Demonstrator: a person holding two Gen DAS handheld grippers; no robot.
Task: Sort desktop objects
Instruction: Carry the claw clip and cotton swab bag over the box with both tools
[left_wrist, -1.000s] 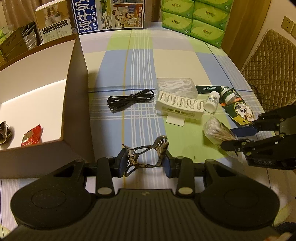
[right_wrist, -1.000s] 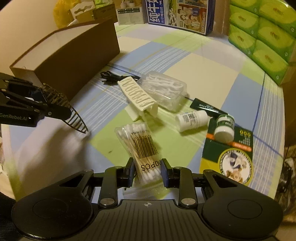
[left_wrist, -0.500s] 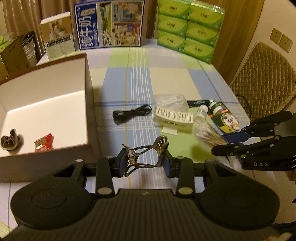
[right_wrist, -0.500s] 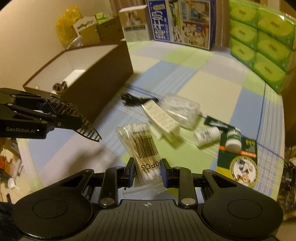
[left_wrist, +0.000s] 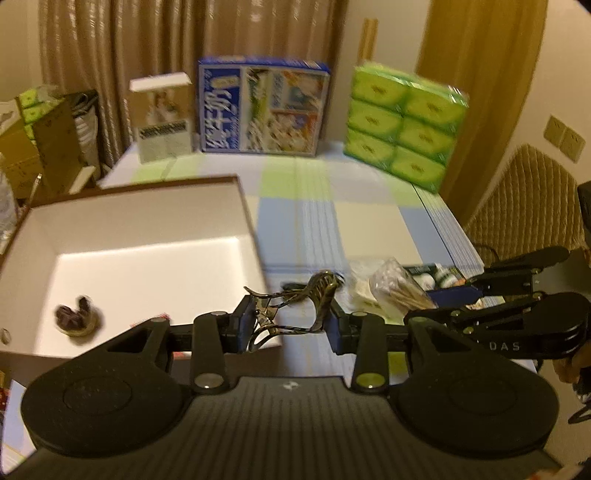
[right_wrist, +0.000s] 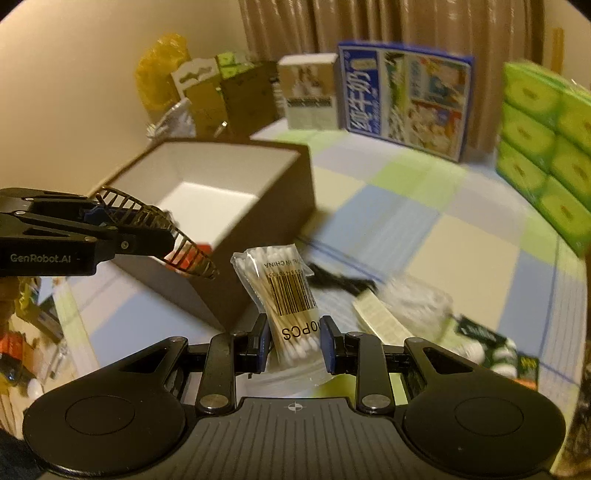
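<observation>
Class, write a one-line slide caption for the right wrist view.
Right gripper carries a cotton swab pack toward the open box; left gripper holds a hair claw.

Both grippers have risen well clear of the table since 1.0 s ago, each carrying its load. The left gripper, clamped on the hair claw, now sits at the near right corner of the box. The right gripper has lifted the cotton swab pack off the tablecloth and toward the box.
</observation>
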